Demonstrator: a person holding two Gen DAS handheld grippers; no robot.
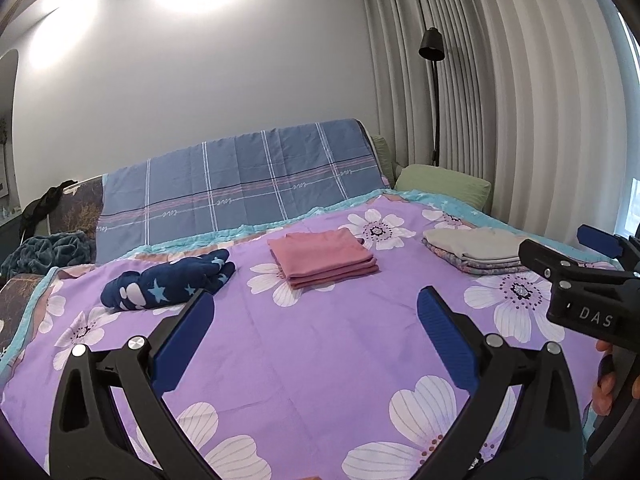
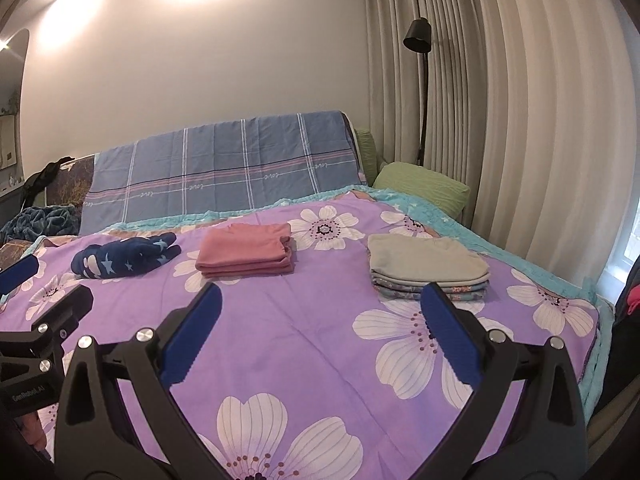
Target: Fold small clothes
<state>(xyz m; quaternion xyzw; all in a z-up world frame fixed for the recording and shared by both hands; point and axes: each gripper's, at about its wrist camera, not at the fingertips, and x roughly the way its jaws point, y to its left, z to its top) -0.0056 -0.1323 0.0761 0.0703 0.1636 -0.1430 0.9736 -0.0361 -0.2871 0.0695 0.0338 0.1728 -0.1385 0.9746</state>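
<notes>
A folded pink garment point(image 1: 323, 258) point(image 2: 245, 255) lies in the middle of the purple flowered bedspread point(image 1: 320, 360) point(image 2: 312, 340). A rumpled navy garment with stars point(image 1: 168, 285) point(image 2: 124, 260) lies to its left. A neat stack of folded clothes with a grey piece on top point(image 1: 476, 249) point(image 2: 428, 266) lies to its right. My left gripper point(image 1: 316, 312) is open and empty above the bedspread, short of the pink garment. My right gripper point(image 2: 320, 308) is open and empty, just short of the stack. It also shows at the right edge of the left wrist view point(image 1: 568, 252).
A blue plaid sheet point(image 1: 240, 184) covers the headboard behind the bed. A green pillow point(image 1: 444, 186) lies at the far right corner, with a black floor lamp point(image 1: 432, 44) and curtains point(image 1: 520, 120) behind. A teal blanket point(image 1: 48, 250) is heaped at the far left.
</notes>
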